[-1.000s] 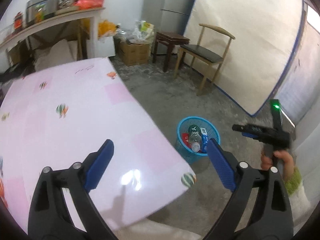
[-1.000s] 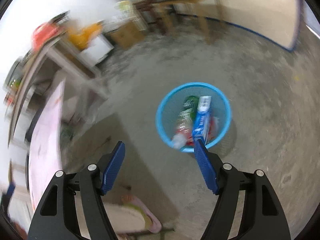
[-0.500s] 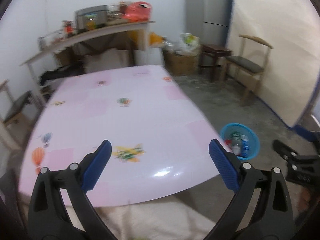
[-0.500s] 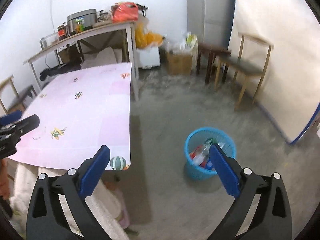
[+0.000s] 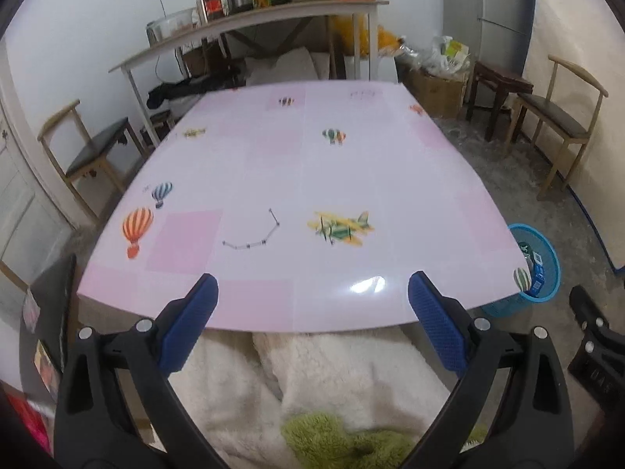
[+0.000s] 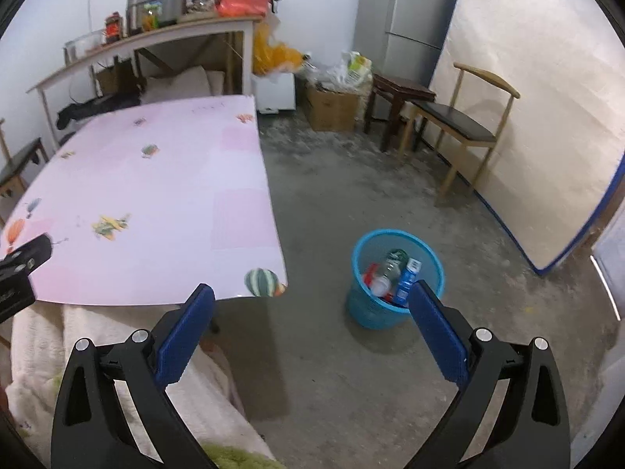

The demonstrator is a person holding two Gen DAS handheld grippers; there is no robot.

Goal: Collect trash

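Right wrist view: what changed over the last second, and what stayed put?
The right tongs swung up and away from directly over the blue bin, which now sits lower right of the pink table. The left tongs turned from the table's corner to face it squarely. Both are empty and open. The bin and its trash stayed put.

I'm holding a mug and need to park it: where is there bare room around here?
The pink table top shows only printed balloons and planes. The floor between table and blue bin is bare. The back shelf and the corner by the cardboard box are crowded.
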